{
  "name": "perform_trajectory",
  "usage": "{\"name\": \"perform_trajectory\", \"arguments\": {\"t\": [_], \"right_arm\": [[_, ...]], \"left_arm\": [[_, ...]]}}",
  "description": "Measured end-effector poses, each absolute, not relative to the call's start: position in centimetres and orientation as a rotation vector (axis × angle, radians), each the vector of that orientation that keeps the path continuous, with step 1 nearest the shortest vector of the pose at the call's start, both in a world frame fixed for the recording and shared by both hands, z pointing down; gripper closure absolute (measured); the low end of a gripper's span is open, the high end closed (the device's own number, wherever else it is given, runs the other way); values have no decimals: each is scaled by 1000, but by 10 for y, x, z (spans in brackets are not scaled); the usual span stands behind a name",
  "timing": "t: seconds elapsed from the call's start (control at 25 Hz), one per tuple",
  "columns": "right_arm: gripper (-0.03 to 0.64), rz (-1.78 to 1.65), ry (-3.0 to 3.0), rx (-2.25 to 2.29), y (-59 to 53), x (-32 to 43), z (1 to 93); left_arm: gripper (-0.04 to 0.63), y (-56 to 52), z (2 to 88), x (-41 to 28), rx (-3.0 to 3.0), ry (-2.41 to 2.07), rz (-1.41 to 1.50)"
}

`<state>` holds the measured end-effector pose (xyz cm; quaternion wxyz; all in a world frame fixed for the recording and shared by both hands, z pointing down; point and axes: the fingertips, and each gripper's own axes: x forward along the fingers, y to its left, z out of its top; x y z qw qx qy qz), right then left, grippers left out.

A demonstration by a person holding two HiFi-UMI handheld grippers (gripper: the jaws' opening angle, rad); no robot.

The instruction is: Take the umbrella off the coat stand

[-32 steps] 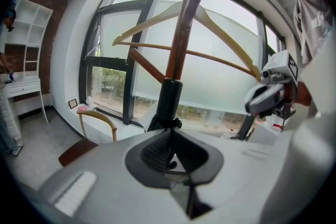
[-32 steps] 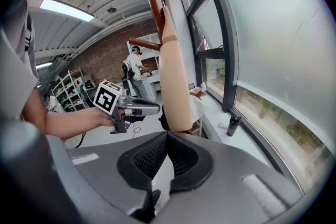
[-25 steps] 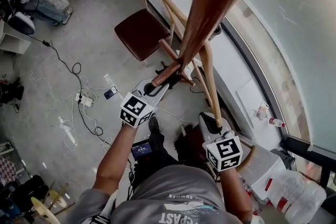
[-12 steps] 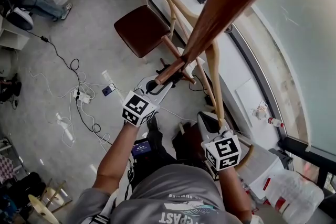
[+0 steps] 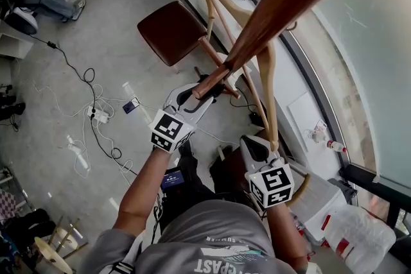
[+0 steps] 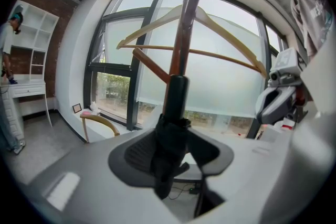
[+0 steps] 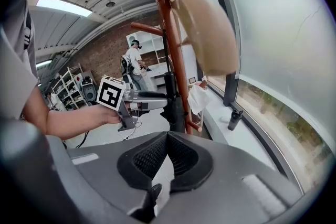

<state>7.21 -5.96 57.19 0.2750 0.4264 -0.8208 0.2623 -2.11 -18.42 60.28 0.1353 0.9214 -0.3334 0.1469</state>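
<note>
**Left tool slackens around the hanging umbrella**

The black folded umbrella (image 6: 176, 97) hangs close against the brown pole of the coat stand (image 5: 276, 3). Its long axis runs upright along the pole, with the smooth cylindrical handle on top and the bunched fabric below.

The left tool (image 6: 178, 136) has the fabric part between its jaws. The jaws have just been opening, and a light gap shows between the umbrella and the right-hand pad, so the grip is released. The right tool (image 5: 249, 143) is beside the stand, on the window side. Its jaws are clenched tip to tip with nothing between them.

The only legible writing is upside-down print on the person's grey shirt (image 5: 218, 247), where the letters "PAST" can be made out. The marker cube (image 5: 168, 130) carries only a black-and-white square pattern.

Two pale wooden hangers (image 5: 266, 74) hang on the stand above the tools, and a slanted brown peg (image 6: 149, 65) juts out just above the umbrella handle. The window ledge (image 7: 220, 113), with a dark bottle (image 7: 234, 119) standing on it, runs close along one side. A brown-seated chair (image 5: 170, 29) stands beyond the stand. On the left-tool side the floor (image 5: 115, 35) lies open, crossed by loose cables (image 5: 90, 80).
</note>
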Motion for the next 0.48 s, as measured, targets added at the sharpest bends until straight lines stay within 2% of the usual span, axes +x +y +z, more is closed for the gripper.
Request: {"name": "perform_trajectory", "arguments": {"t": [0.04,0.12,0.48], "right_arm": [[615,708,-2204,1146,-60,72,572],[615,712,-2201,1146,-60,73,573],[615,726,-2180,1157,-54,83,581]], "left_arm": [[382,-186,604,-20,2667,-963,428],[341,-187,606,-16,2675,-938,429],[334,-193,605,20,2760,-881,425]]}}
